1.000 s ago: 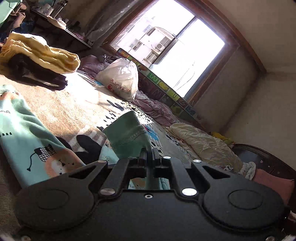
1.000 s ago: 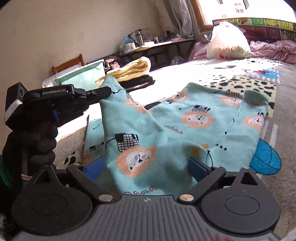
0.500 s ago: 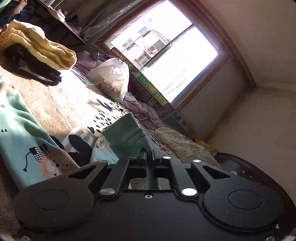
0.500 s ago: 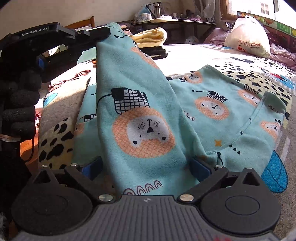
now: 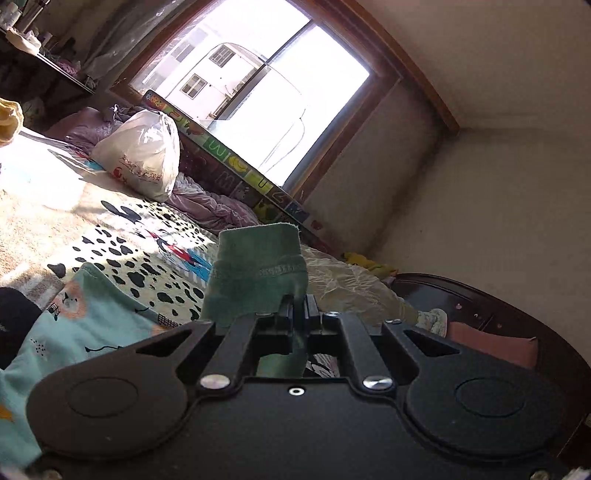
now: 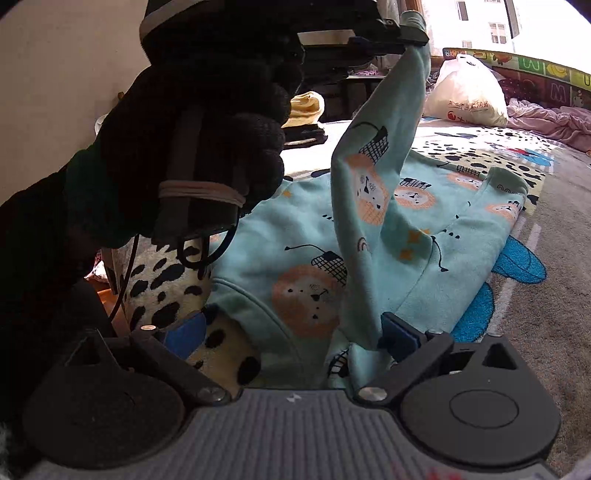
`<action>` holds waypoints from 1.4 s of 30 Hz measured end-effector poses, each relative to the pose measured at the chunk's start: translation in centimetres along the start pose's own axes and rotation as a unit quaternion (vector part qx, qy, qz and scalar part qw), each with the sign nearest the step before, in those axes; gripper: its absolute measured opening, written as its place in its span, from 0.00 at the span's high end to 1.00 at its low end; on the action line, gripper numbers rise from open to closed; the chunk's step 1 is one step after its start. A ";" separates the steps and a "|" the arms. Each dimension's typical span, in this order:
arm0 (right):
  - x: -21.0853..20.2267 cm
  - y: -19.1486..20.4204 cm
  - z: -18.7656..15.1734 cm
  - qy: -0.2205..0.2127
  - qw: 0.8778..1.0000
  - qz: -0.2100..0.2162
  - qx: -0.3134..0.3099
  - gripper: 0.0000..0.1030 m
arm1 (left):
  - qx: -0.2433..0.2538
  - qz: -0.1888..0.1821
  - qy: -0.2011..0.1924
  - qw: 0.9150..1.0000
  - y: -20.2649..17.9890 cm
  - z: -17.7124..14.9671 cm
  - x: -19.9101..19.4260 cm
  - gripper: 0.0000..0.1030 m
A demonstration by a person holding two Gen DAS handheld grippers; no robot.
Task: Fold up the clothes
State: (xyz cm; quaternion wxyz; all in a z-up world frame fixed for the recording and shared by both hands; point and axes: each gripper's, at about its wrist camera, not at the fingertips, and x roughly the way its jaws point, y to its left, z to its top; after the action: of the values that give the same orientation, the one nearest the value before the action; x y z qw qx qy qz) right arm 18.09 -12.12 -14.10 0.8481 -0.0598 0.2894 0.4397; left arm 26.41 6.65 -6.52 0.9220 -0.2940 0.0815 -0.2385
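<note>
A teal sweatshirt (image 6: 314, 295) printed with orange lions lies spread on the bed. One sleeve (image 6: 373, 177) is pulled up off it. My left gripper (image 5: 298, 314) is shut on that sleeve's cuff (image 5: 258, 266). The right wrist view shows the left gripper (image 6: 410, 35) high up, held by a black-gloved hand (image 6: 199, 147). My right gripper (image 6: 291, 332) stands open low over the near hem. Its blue pads (image 6: 397, 332) are wide apart, and the base of the raised sleeve hangs against the right pad. The hem and spotted bedspread (image 6: 218, 343) lie between the fingers.
A white plastic bag (image 6: 465, 96) and purple bedding (image 6: 546, 118) sit at the far side under the window. A folded yellow blanket (image 6: 306, 107) on dark clothes lies behind the hand. A cream garment (image 5: 351, 284) and a dark wooden headboard (image 5: 480, 306) are to the right.
My left gripper has carried the cuff higher and across over the sweatshirt's body, so the sleeve now stands upright. My right gripper has stayed open near the hem.
</note>
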 end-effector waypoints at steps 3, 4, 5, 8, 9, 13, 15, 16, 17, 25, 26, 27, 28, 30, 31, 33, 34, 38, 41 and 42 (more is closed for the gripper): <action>-0.3 -0.2 -0.5 -0.004 1.000 0.008 -0.008 0.04 | 0.012 0.011 0.020 1.000 -0.4 -0.8 3.5 0.96; -0.4 -0.3 -0.6 -0.005 1.000 0.011 -0.011 0.04 | 0.011 0.021 0.025 0.999 -0.3 -1.1 4.5 0.96; -0.5 -0.4 -0.7 -0.005 1.000 0.015 -0.012 0.04 | 0.007 0.033 0.035 0.999 0.1 -1.5 5.7 0.96; -0.8 -1.0 -0.6 -0.003 0.999 0.033 -0.012 0.04 | 0.021 0.074 0.077 0.994 0.9 -2.9 8.6 0.96; -0.9 -1.1 -0.6 0.000 0.999 0.037 -0.015 0.04 | 0.030 0.086 0.092 0.992 1.1 -3.4 9.5 0.96; -1.0 -1.1 -0.5 0.008 0.999 0.045 -0.025 0.03 | 0.061 0.090 0.136 0.985 1.4 -5.0 11.5 0.96; -1.1 -1.2 -0.4 0.010 0.999 0.047 -0.025 0.03 | 0.072 0.096 0.148 0.982 1.4 -5.5 12.0 0.96; -1.2 -1.2 -0.4 0.011 0.998 0.049 -0.024 0.03 | 0.076 0.102 0.154 0.980 1.3 -5.6 12.2 0.96; -1.3 -1.3 -0.4 0.012 0.998 0.052 -0.021 0.03 | 0.080 0.104 0.157 0.979 1.3 -5.8 12.5 0.96; -3.2 -3.0 -0.8 0.010 0.997 0.071 0.010 0.04 | 0.060 0.123 0.209 0.968 2.1 -6.1 14.7 0.64; -3.6 -3.5 -0.8 0.005 0.997 0.072 0.019 0.04 | 0.047 0.114 0.202 0.972 2.4 -5.1 14.1 0.64; -4.0 -3.9 -0.7 -0.004 0.997 0.069 0.027 0.04 | 0.046 0.108 0.198 0.973 2.5 -4.2 13.4 0.64; -4.5 -4.4 -0.6 -0.016 0.997 0.065 0.034 0.04 | 0.051 0.106 0.192 0.974 2.6 -3.4 12.8 0.64; -5.2 -4.7 -0.3 -0.051 0.996 0.057 0.041 0.04 | 0.061 0.096 0.185 0.976 3.0 -1.9 11.5 0.64; -4.9 -4.4 -0.2 -0.056 0.996 0.053 0.034 0.04 | 0.064 0.089 0.185 0.977 3.3 -1.3 10.9 0.64; -4.3 -3.7 0.1 -0.064 0.997 0.046 0.019 0.04 | 0.082 0.098 0.188 0.974 4.2 -0.8 10.5 0.64; -3.9 -3.3 0.2 -0.069 0.997 0.042 0.011 0.04 | 0.084 0.102 0.197 0.971 4.7 -0.8 10.7 0.64; -2.7 -2.0 0.6 -0.086 0.996 0.028 -0.020 0.04 | 0.043 0.099 0.229 0.967 7.4 -0.8 12.9 0.64; -1.3 -1.6 0.6 -0.067 0.997 0.011 -0.021 0.05 | 0.054 0.095 0.259 0.960 7.8 -1.7 14.8 0.64; -0.7 -1.8 0.5 -0.049 0.999 0.003 -0.013 0.05 | 0.057 0.097 0.259 0.959 7.8 -2.0 15.0 0.65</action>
State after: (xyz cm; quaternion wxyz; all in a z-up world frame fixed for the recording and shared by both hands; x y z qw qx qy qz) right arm 19.39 -13.50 -13.55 0.8592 -0.0485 0.2420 0.4482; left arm 41.98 3.90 -12.84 0.9032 -0.1603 0.3317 -0.2201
